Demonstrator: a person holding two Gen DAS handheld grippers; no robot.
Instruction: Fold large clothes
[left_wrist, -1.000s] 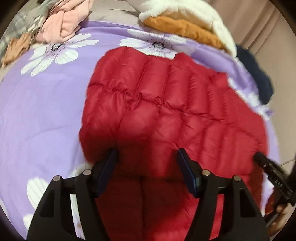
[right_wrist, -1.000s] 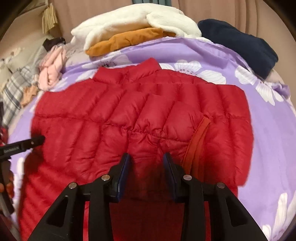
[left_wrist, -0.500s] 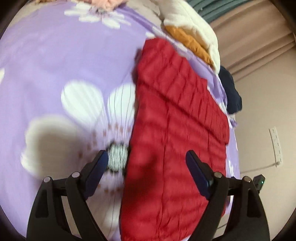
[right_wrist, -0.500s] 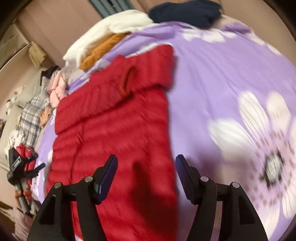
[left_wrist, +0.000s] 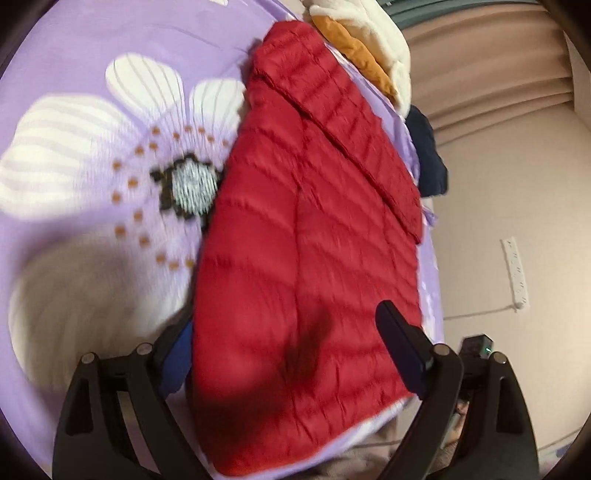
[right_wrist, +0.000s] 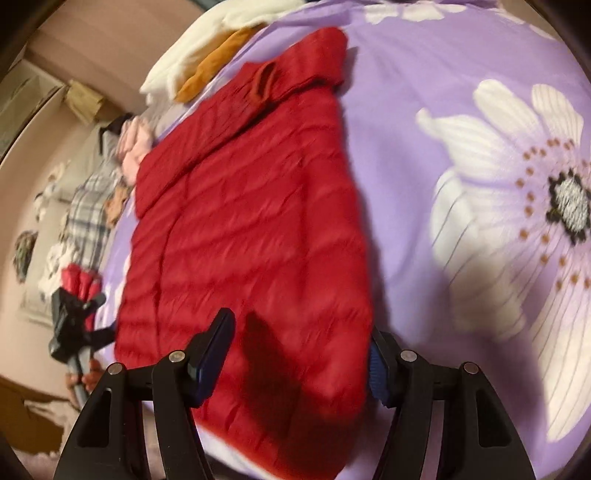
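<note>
A red puffer jacket (left_wrist: 314, 236) lies flat on the purple flowered bedsheet (left_wrist: 74, 258), folded in along its length, collar end far away. My left gripper (left_wrist: 291, 347) hovers at the jacket's near left corner with its jaws opening. One finger (left_wrist: 177, 350) is half hidden beyond the jacket's edge and the other rests above the fabric, neither pad pressing. My right gripper (right_wrist: 299, 358) stands open at the jacket (right_wrist: 251, 229) near right corner, straddling its edge the same way. The other hand-held gripper (right_wrist: 74, 325) shows at that view's left.
White and orange folded clothes (left_wrist: 369, 44) and a navy garment (left_wrist: 428, 155) lie at the bed's far end. Pink (right_wrist: 135, 151) and plaid clothes (right_wrist: 88, 214) sit along the far left side. The bed's near edge runs just below the jacket hem. A power strip (left_wrist: 515, 273) hangs on the wall.
Both grippers swung from the jacket's middle outward to its near corners, rolling as they went. Both jaws spread wider, and the right no longer pinches fabric.
</note>
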